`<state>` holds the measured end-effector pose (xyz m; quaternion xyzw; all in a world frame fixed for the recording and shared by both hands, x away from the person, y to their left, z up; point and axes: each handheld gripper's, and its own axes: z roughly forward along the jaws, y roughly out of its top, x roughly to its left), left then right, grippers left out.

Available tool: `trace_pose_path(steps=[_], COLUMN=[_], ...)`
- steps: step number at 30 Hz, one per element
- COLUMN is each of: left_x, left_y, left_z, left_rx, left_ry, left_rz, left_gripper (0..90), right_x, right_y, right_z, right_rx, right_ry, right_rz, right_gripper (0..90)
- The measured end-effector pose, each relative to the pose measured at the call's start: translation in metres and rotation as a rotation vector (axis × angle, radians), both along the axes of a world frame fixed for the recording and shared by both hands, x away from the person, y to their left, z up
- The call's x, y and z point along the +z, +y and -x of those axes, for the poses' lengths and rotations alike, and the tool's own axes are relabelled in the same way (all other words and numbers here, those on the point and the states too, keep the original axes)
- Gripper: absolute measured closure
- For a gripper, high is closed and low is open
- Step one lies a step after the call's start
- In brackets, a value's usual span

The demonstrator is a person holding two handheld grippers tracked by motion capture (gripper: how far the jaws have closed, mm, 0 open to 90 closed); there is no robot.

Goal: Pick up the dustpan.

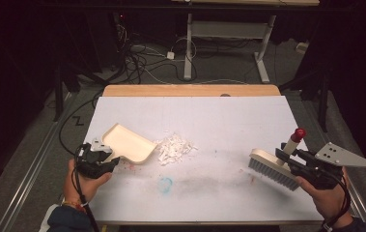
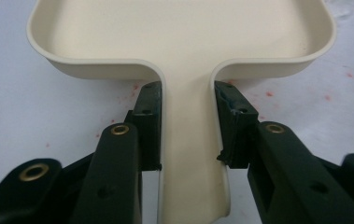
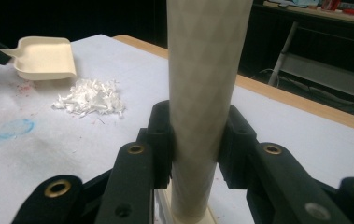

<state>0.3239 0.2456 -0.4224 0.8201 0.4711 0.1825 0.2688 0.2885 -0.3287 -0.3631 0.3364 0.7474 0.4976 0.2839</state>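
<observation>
Dustpan: your left gripper [image 2: 186, 126] clamps the cream plastic dustpan [image 2: 179, 42] by its stiff, slick handle; light, just beside the white paper shreds [image 1: 175, 148].
Brush: your right gripper [image 3: 195, 142] clenches the pale brush [image 1: 271, 166] by its rigid round handle, well apart from the shreds; bristles flex.

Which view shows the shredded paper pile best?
The high view: the whole paper pile lies unblocked on the white table cover, just right of the dustpan. The right gripper view shows the pile too, low-angle and farther off, beside the brush handle. The left gripper view shows the dustpan instead.
</observation>
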Motion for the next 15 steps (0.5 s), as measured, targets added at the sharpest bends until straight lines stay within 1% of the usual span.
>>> trace_pose_path(steps=[1, 2, 4, 5, 6, 7, 8, 9, 11, 13, 15], left_x=[0.006, 0.006, 0.008, 0.007, 0.007, 0.003, 0.001, 0.001, -0.003, -0.008, -0.011], left_y=[-0.002, -0.002, -0.003, -0.004, -0.005, -0.007, -0.009, -0.009, -0.013, -0.018, -0.022], left_z=[0.009, 0.009, 0.018, 0.023, 0.027, 0.034, 0.036, 0.036, 0.039, 0.039, 0.038], left_rx=[-0.015, -0.015, -0.042, -0.055, -0.071, -0.092, -0.109, -0.109, -0.133, -0.162, -0.175], left_ry=[-0.006, -0.006, 0.003, 0.015, 0.029, 0.046, 0.062, 0.062, 0.09, 0.119, 0.141], left_rz=[-0.009, -0.009, -0.005, 0.005, 0.006, 0.007, 0.001, 0.001, -0.008, -0.022, -0.031], left_gripper=[63.6, 63.6, 63.6, 63.6, 63.6, 63.6, 63.6, 63.6, 63.6, 63.5, 63.5], right_x=[0.0, 0.0, 0.0, 0.0, 0.0, -0.001, -0.001, -0.001, -0.002, -0.003, -0.003], right_y=[0.0, 0.0, 0.0, 0.001, 0.001, 0.001, 0.001, 0.001, 0.002, 0.002, 0.003], right_z=[0.0, 0.0, 0.0, 0.0, 0.0, -0.001, -0.001, -0.001, -0.002, -0.002, -0.002], right_rx=[0.002, 0.003, 0.001, 0.001, 0.001, -0.002, -0.001, -0.001, -0.009, -0.011, -0.018], right_ry=[-0.002, -0.001, -0.002, 0.0, 0.0, 0.002, 0.0, 0.0, -0.003, -0.007, -0.017], right_rz=[0.003, 0.005, 0.006, 0.006, 0.006, 0.005, 0.006, 0.006, 0.002, -0.001, -0.005], right_gripper=[70.4, 70.4, 70.4, 70.4, 70.4, 70.4, 70.5, 70.5, 70.5, 70.4, 70.5])
